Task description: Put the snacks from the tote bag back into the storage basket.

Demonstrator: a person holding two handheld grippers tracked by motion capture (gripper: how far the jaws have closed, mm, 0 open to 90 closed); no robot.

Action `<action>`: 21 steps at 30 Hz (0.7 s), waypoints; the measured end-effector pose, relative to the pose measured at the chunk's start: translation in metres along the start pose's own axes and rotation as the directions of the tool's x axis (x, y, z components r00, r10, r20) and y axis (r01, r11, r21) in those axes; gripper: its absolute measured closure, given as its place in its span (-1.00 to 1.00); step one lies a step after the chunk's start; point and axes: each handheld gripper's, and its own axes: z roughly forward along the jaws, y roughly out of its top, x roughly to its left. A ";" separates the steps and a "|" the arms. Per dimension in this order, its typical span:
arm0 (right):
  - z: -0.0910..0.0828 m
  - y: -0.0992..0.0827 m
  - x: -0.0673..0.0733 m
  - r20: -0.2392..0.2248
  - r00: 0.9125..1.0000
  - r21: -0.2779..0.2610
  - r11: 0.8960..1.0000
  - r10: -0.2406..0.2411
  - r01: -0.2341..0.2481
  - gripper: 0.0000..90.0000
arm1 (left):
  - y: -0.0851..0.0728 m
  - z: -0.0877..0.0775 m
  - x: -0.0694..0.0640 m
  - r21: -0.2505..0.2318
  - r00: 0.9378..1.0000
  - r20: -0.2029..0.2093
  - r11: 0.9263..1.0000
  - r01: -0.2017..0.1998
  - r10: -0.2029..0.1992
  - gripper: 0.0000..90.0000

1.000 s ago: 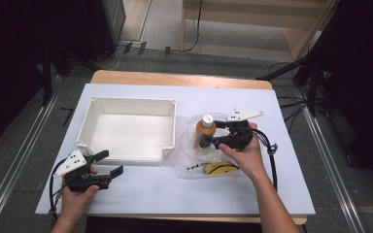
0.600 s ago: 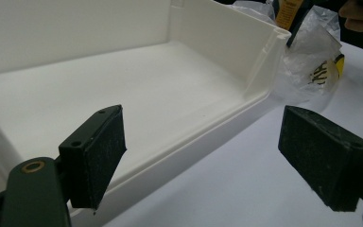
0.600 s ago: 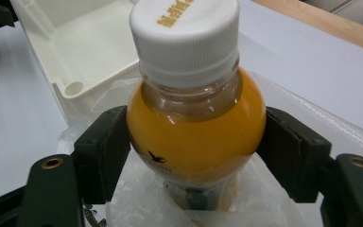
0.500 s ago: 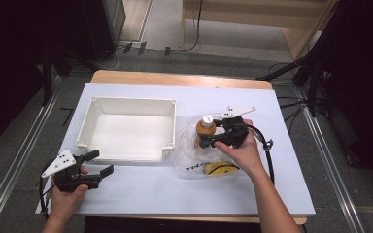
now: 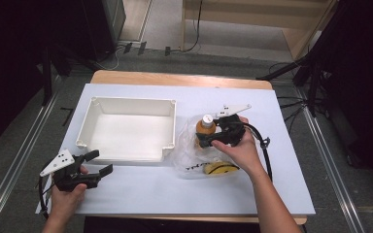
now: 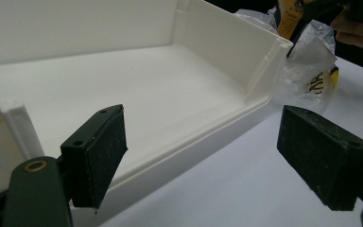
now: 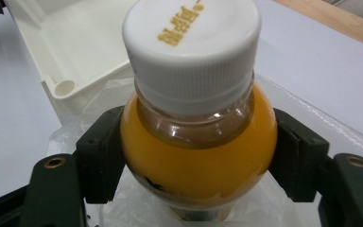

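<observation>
- White sheeting covers the table [image 5: 175,194], with dark floor and cables around it.
- Compared with a second ago, the left gripper [image 5: 96,165] has drifted slightly toward the table's left near corner; the right gripper [image 5: 205,138] and bottle [image 5: 206,127] sit as before.
- From above, the bottle stands upright in a clear plastic bag [image 5: 189,155] just right of the white bin [image 5: 126,128], with a yellow item [image 5: 218,169] in the bag nearer the person.
- Close up, the right gripper [image 7: 196,165] has both pads pressed on the orange bottle [image 7: 198,156] below its white cap [image 7: 191,52].
- Seen along the left gripper [image 6: 217,151], the jaws are spread wide with nothing between them, facing the bin's [image 6: 246,56] near rim.
</observation>
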 end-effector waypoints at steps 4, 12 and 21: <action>0.001 0.001 0.001 0.008 1.000 0.010 1.000 -0.007 0.007 -0.34 | 0.000 0.002 -0.001 0.011 1.000 -0.002 1.000 -0.001 0.001 -0.62; 0.005 0.001 0.001 0.010 1.000 0.014 1.000 -0.011 0.010 -0.35 | 0.000 0.002 0.000 0.013 1.000 0.004 1.000 0.005 -0.005 -0.62; 0.006 0.004 0.002 0.019 1.000 0.042 0.999 -0.005 0.005 -0.33 | 0.000 0.002 0.000 0.015 1.000 0.007 1.000 0.003 -0.003 -0.56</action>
